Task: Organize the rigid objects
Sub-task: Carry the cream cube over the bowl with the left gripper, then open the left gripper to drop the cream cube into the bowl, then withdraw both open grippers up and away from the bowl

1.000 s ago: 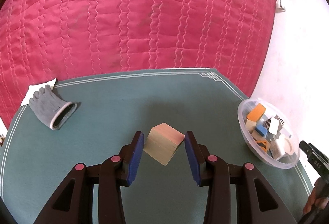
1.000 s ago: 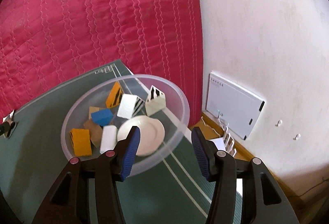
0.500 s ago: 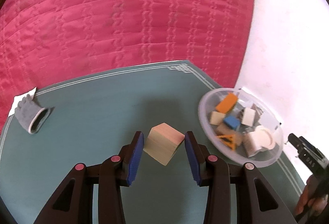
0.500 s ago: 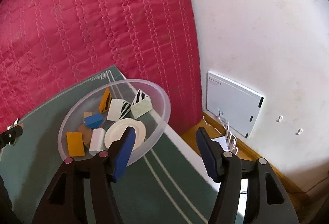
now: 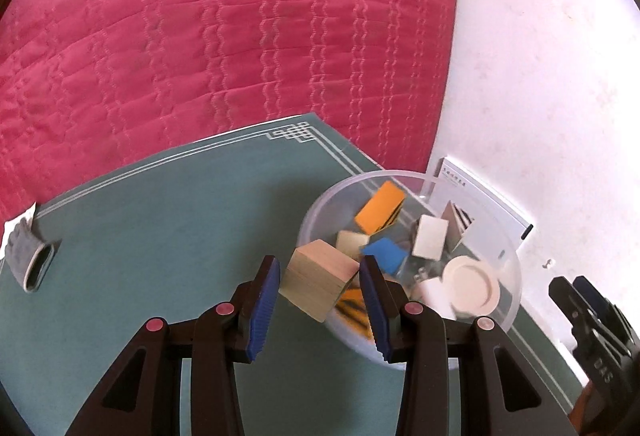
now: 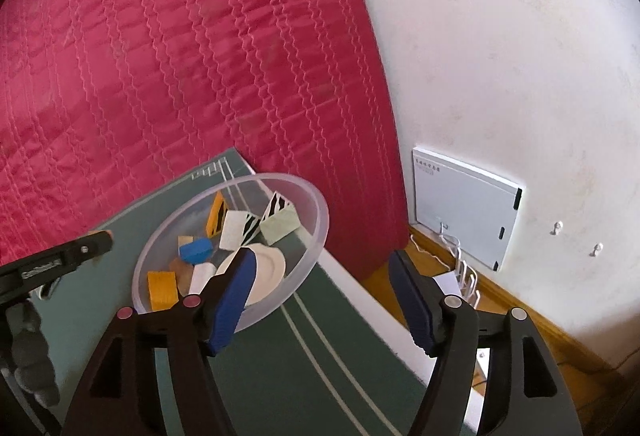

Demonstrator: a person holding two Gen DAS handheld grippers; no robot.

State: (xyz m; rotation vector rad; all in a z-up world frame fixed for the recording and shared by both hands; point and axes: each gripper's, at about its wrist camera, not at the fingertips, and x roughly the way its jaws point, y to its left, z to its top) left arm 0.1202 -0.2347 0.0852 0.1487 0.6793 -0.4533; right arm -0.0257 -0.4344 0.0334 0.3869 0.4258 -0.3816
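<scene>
My left gripper point(image 5: 320, 290) is shut on a pale wooden cube point(image 5: 320, 282), held tilted just over the near left rim of a clear plastic bowl point(image 5: 316, 210). The bowl holds several blocks, among them an orange one point(image 5: 380, 208), a blue one point(image 5: 384, 254) and a white disc point(image 5: 472, 286). In the right wrist view the same bowl point(image 6: 316, 236) sits near the mat's corner. My right gripper point(image 6: 324, 296) hovers at the bowl's near right side, its jaws opening with nothing between them. The left gripper's tip point(image 6: 68, 256) shows at that view's left.
A green mat point(image 5: 160, 236) covers the table, with a grey glove point(image 5: 30, 260) at its left edge. A red quilted bed point(image 5: 220, 36) lies beyond. A white wall point(image 6: 500, 56) with a white panel point(image 6: 464, 208) and cables is on the right. My right gripper's body point(image 5: 592, 332) shows at far right.
My left gripper has carried the cube to the right until it hangs over the bowl's rim. The right gripper's jaws have spread wider and it has shifted right, off the bowl.
</scene>
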